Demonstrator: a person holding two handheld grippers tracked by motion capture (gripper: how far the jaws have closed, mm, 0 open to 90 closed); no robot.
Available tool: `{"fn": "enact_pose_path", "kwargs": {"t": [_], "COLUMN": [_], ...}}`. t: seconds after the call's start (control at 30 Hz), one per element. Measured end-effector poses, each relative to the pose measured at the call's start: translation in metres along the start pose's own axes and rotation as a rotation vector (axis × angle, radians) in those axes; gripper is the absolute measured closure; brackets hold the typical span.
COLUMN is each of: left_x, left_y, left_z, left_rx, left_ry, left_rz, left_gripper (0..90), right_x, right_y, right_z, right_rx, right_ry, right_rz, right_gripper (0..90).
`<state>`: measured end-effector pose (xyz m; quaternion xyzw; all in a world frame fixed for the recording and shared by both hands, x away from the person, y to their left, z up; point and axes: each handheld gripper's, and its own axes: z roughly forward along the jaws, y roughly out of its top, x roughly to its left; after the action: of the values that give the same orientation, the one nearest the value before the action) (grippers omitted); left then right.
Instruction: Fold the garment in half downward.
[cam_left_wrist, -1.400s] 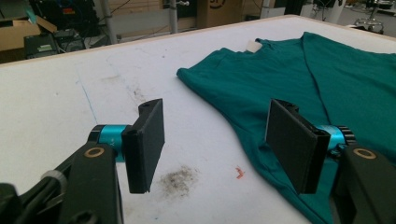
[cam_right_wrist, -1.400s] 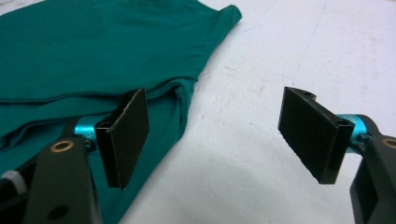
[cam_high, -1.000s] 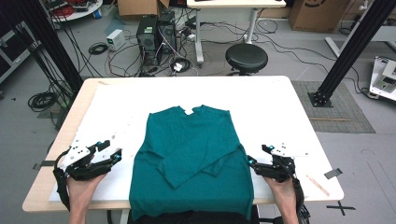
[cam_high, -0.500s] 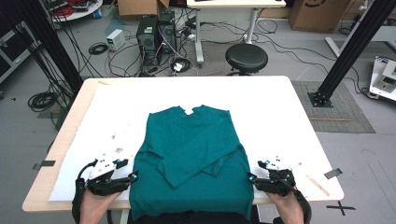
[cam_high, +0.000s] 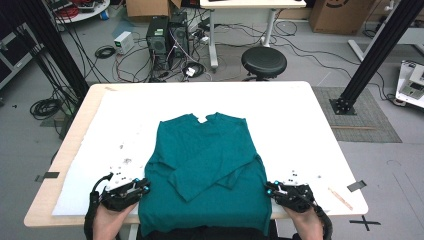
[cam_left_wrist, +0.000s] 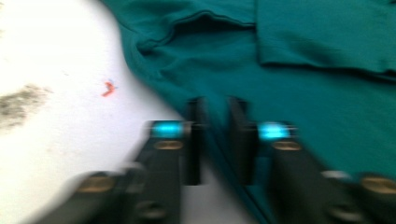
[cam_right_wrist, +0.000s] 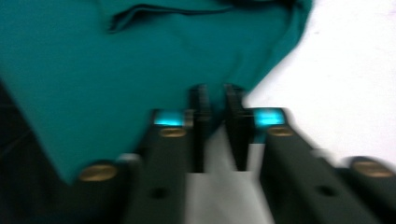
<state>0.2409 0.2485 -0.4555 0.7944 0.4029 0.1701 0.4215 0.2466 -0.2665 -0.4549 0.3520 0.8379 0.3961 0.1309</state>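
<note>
Since a second ago both hands have drawn inward from the bare white tabletop (cam_high: 300, 115) to the side hems of the teal long-sleeved shirt (cam_high: 210, 165), and both pairs of jaws have just been closing. The left gripper (cam_high: 142, 189) now pinches the shirt's left edge near the bottom hem, its jaws drawn nearly together with the fabric edge between them. The right gripper (cam_high: 270, 190) does likewise at the right edge. The shirt lies flat in the table's middle, sleeves folded across its front, collar pointing away towards the black round stool (cam_high: 264, 61) beyond.
</note>
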Motion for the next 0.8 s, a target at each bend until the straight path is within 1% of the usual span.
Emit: {"fn": "enact_pose_path", "kwargs": {"t": [0.1,0.17,0.2,0.3,0.37,0.43,0.47,0.5,0.53,0.57,0.6,0.63,0.67,0.7,0.73,0.77,0.8], "left_x": [0.000,-0.001,-0.002,-0.005,-0.008,-0.012,-0.015,-0.015,-0.018,-0.018,-0.018,-0.017,-0.015,-0.013,-0.010,-0.009,-0.008], "left_y": [-0.001,-0.002,-0.003,-0.007,-0.010,-0.013,-0.015,-0.016,-0.018,-0.018,-0.018,-0.017,-0.015,-0.014,-0.012,-0.010,-0.008], "left_z": [-0.001,-0.003,-0.004,-0.008,-0.012,-0.016,-0.019,-0.020,-0.022,-0.023,-0.024,-0.025,-0.024,-0.024,-0.023,-0.021,-0.018], "left_rx": [0.000,0.000,-0.002,-0.001,0.003,0.005,0.009,0.012,0.012,0.011,0.000,-0.013,-0.022,-0.030,-0.035,-0.036,-0.030], "left_ry": [-0.008,-0.013,-0.018,-0.040,-0.063,-0.077,-0.087,-0.090,-0.101,-0.109,-0.111,-0.098,-0.077,-0.052,-0.032,-0.022,-0.013], "left_rz": [-0.023,-0.029,-0.031,-0.029,-0.030,-0.024,-0.022,-0.017,-0.020,-0.015,-0.010,-0.015,-0.033,-0.045,-0.053,-0.057,-0.058], "left_gripper": [87.0,87.0,87.0,87.0,87.0,87.0,87.0,87.0,87.0,85.4,85.4,77.9,67.3,59.5,59.5,58.6,58.6], "right_x": [0.001,0.001,0.001,0.003,0.006,0.009,0.011,0.014,0.014,0.018,0.018,0.019,0.019,0.016,0.016,0.014,0.014], "right_y": [-0.002,-0.004,-0.006,-0.012,-0.016,-0.021,-0.024,-0.027,-0.027,-0.028,-0.028,-0.027,-0.025,-0.019,-0.019,-0.012,-0.012], "right_z": [-0.002,-0.005,-0.007,-0.013,-0.018,-0.024,-0.027,-0.033,-0.033,-0.037,-0.037,-0.038,-0.037,-0.034,-0.034,-0.026,-0.026], "right_rx": [-0.003,-0.004,-0.005,-0.008,-0.008,-0.002,-0.003,0.007,0.007,0.021,0.021,0.023,0.011,-0.012,-0.012,-0.036,-0.036], "right_ry": [-0.012,-0.014,-0.011,-0.001,0.008,0.022,0.032,0.053,0.053,0.070,0.070,0.072,0.057,0.015,0.015,-0.041,-0.041], "right_rz": [-0.002,-0.003,0.005,0.011,0.006,0.006,0.007,0.010,0.010,-0.001,-0.001,-0.004,-0.007,0.004,0.004,0.008,0.008], "right_gripper": [90.0,90.0,90.0,90.0,90.0,90.0,90.0,90.0,90.0,89.7,89.7,87.9,82.6,68.6,68.6,64.8,64.8]}}
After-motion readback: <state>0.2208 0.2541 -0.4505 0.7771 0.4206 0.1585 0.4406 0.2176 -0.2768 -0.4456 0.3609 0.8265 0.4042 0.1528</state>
